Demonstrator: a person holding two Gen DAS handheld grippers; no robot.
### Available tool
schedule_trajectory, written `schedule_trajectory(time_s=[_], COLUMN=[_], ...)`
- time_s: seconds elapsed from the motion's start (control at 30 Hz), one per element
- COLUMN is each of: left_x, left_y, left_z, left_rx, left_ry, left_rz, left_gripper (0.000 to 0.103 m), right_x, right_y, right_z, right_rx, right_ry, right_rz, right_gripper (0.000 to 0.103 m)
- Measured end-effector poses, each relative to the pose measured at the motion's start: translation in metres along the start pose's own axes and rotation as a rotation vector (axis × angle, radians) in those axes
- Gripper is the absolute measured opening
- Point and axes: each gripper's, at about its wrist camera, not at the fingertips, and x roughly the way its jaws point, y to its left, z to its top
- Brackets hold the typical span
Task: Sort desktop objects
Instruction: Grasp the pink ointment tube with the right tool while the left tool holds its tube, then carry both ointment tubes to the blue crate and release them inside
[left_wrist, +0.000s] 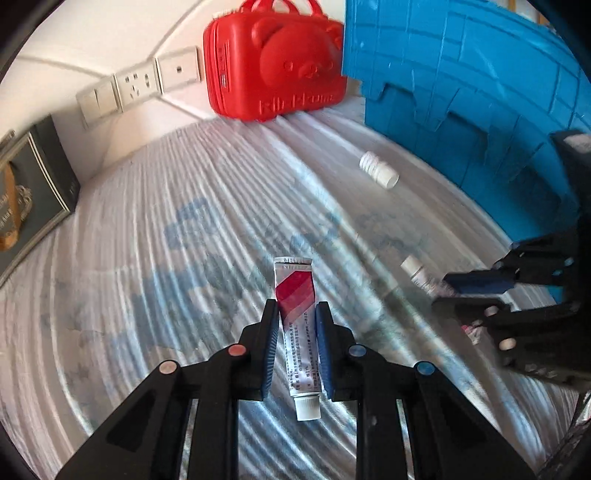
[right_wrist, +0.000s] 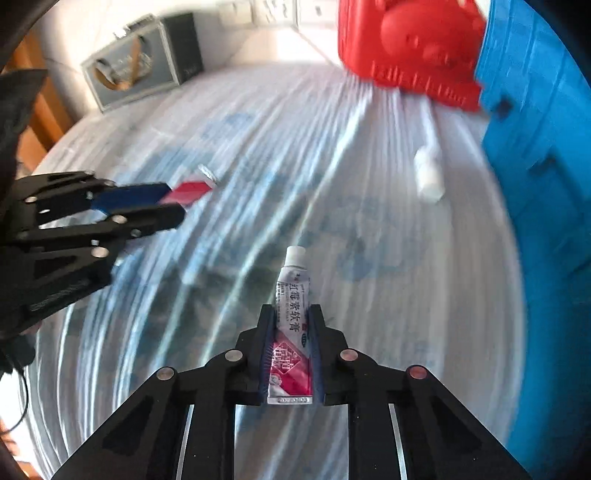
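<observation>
A: The left gripper (left_wrist: 296, 314) is closed on a red-striped tube (left_wrist: 297, 325), pads pressing both flanks, the white cap toward the camera and the crimped end pointing toward the blue crate (left_wrist: 461, 92). What does the other hand have?

B: The right gripper (right_wrist: 291, 317) is clamped on a pink tube (right_wrist: 291, 332) of its own, the mirror case: white cap pointing away, crimped end back between the fingers. Both tubes are off the cloth (left_wrist: 147, 240), as far as the blur allows.

A: Seen from the left wrist, the right gripper (left_wrist: 469, 291) sits just left of the crate's near end, its tube's cap poking out ahead of the fingers.

B: And from the right wrist, the left gripper (right_wrist: 173, 203) is well to the crate's left, the red-striped tube's (right_wrist: 192, 190) tail showing past its blue pad.

A: What is lying loose?

B: A white bottle (left_wrist: 378, 170) on its side on the cloth, just beside the crate's left wall; in my view the bottle (right_wrist: 428, 177) is smeared by motion.

A: A red case (left_wrist: 277, 62) with a bear face stands against the crate's far left corner. Farther left of the crate, wall sockets (left_wrist: 140, 83), then a dark box (left_wrist: 33, 188) at the cloth's edge
</observation>
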Motion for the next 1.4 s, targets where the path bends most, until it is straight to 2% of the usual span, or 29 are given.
schedule_trajectory(time_s=[0.17,0.27,0.4,0.6,0.77,0.9,0.97,1.07,1.17,1.4], left_x=[-0.049,-0.095,-0.153,-0.230,-0.268,-0.284,-0.285,-0.280,-0.282,-0.271], left_y=[-0.011,-0.025,-0.059,-0.151,-0.221,-0.273,-0.296,-0.328,-0.351,-0.377], left_z=[0.020,0.037,0.067,0.125,0.157,0.184,0.198,0.219,0.223,0.230], left_rx=[0.008,0.035,0.069,0.214,0.291,0.306,0.287,0.276,0.251,0.227], left_ry=[-0.102,-0.188,-0.304,-0.493,-0.571,-0.616,-0.613,-0.599,-0.592,-0.558], left_rz=[0.047,0.076,0.060,-0.056,-0.092,-0.080,-0.087,-0.058,-0.056,0.000], left_gripper=[0.020,0.020,0.020,0.020,0.020,0.020,0.020,0.020,0.020,0.020], right_x=[-0.076,-0.128,-0.210,-0.347,-0.429,-0.467,-0.477,-0.480,-0.481,-0.474], right_y=[0.007,0.014,0.016,-0.005,-0.056,-0.115,-0.141,-0.186,-0.218,-0.245], right_z=[0.002,-0.004,-0.020,-0.044,-0.077,-0.093,-0.100,-0.106,-0.109,-0.111], right_rx=[-0.053,-0.067,-0.041,0.027,0.106,0.177,0.193,0.230,0.265,0.251], right_ry=[-0.137,-0.214,-0.343,-0.588,-0.701,-0.734,-0.718,-0.684,-0.669,-0.647], right_rz=[-0.001,0.003,-0.003,-0.151,-0.310,-0.365,-0.375,-0.351,-0.335,-0.322], right_gripper=[0.017,0.017,0.017,0.017,0.017,0.017,0.017,0.017,0.018,0.018])
